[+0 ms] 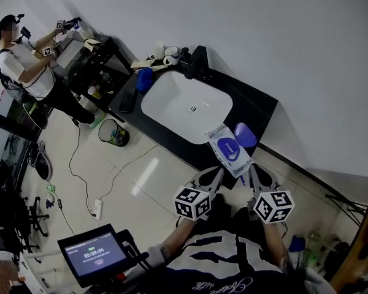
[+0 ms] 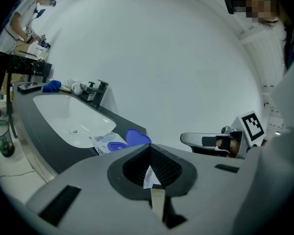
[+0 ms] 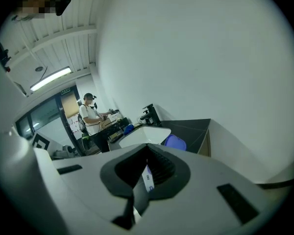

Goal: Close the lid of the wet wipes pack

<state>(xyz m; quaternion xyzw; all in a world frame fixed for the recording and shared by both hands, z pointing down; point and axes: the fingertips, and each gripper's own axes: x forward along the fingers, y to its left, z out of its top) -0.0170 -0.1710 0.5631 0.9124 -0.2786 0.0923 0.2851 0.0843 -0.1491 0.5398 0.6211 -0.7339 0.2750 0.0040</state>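
Where the black counter (image 1: 262, 106) runs to its near corner, the wet wipes pack (image 1: 224, 144) lies flat just beside the white sink basin (image 1: 172, 100), its long side pointing toward the person. Blue flip lid (image 1: 246, 134) is open, swung back off the pack's far right side, and the blue oval frame on the pack's top is uncovered. Left gripper (image 1: 216, 174) sits at the pack's near left end, right gripper (image 1: 252, 171) at its near right end, marker cubes toward the camera. Left gripper view: jaws pinched together on a thin white printed edge that looks to be the pack's. Right gripper view: same, jaws clenched on a thin white strip with blue print. Black faucet (image 1: 199, 62) stands at the basin's far side. Well apart at upper left, another person (image 1: 26, 63) works at a dark bench. A timer screen (image 1: 95, 252) sits low at left.
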